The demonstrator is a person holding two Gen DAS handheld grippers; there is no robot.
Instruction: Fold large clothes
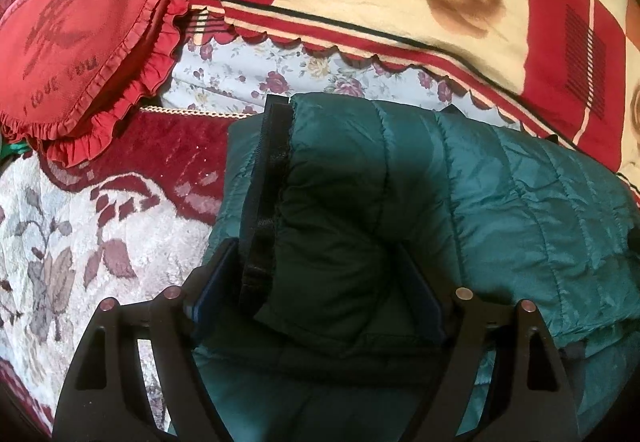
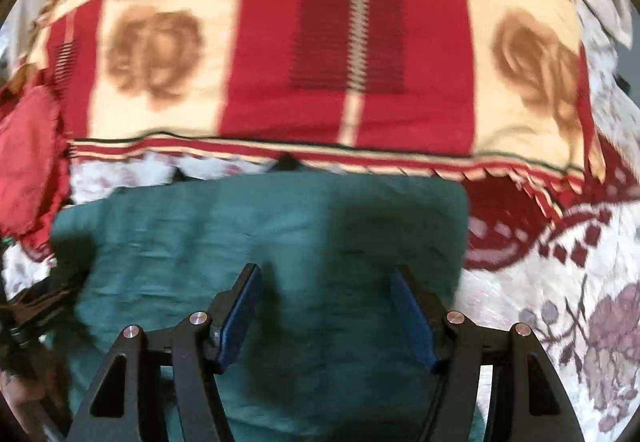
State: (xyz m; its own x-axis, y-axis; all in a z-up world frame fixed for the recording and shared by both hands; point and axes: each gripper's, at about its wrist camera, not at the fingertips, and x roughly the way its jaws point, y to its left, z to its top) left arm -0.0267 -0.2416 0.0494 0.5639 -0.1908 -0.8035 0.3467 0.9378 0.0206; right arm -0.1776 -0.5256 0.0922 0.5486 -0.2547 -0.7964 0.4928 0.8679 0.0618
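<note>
A dark green quilted puffer jacket (image 1: 500, 201) lies folded on the bed. Its black zipper edge (image 1: 268, 181) runs up the left side. My left gripper (image 1: 316, 282) stands wide open, and a thick folded bulge of the jacket sits between its blue pads (image 1: 210, 282). In the right wrist view the same jacket (image 2: 224, 234) lies flat and blurred. My right gripper (image 2: 324, 302) is open and empty just above the jacket, with its blue pads (image 2: 240, 310) apart.
A red heart-shaped frilled cushion (image 1: 80, 37) lies at the far left. A red and cream rose-patterned blanket (image 2: 352, 53) lies behind the jacket. A floral white and maroon bedspread (image 1: 60, 242) covers the bed on both sides.
</note>
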